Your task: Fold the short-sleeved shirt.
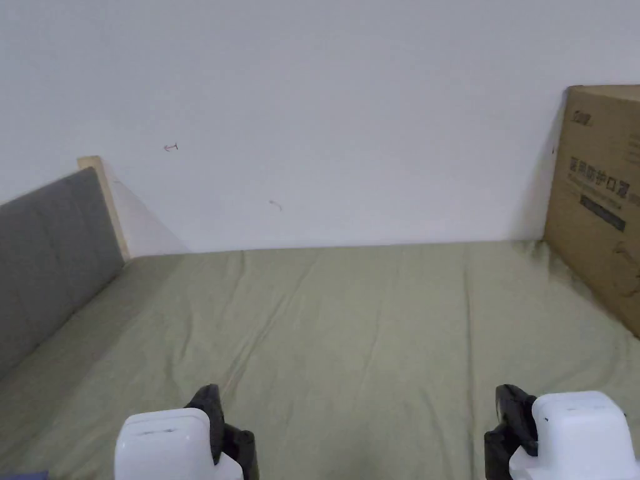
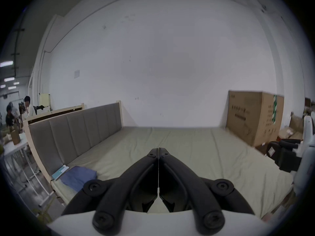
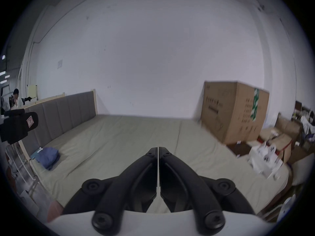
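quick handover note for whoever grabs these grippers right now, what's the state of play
Left gripper: shut, holding nothing, held above the green sheet.
Right gripper: shut, holding nothing, also above the sheet.
Blue garment, likely the shirt: bunched at the near left corner of the bed, by the grey headboard, next to a small teal packet.
Done: nothing yet; the garment lies untouched.
Left: fetch it, spread it flat on the sheet, fold it.
Note the cardboard box at the far right.
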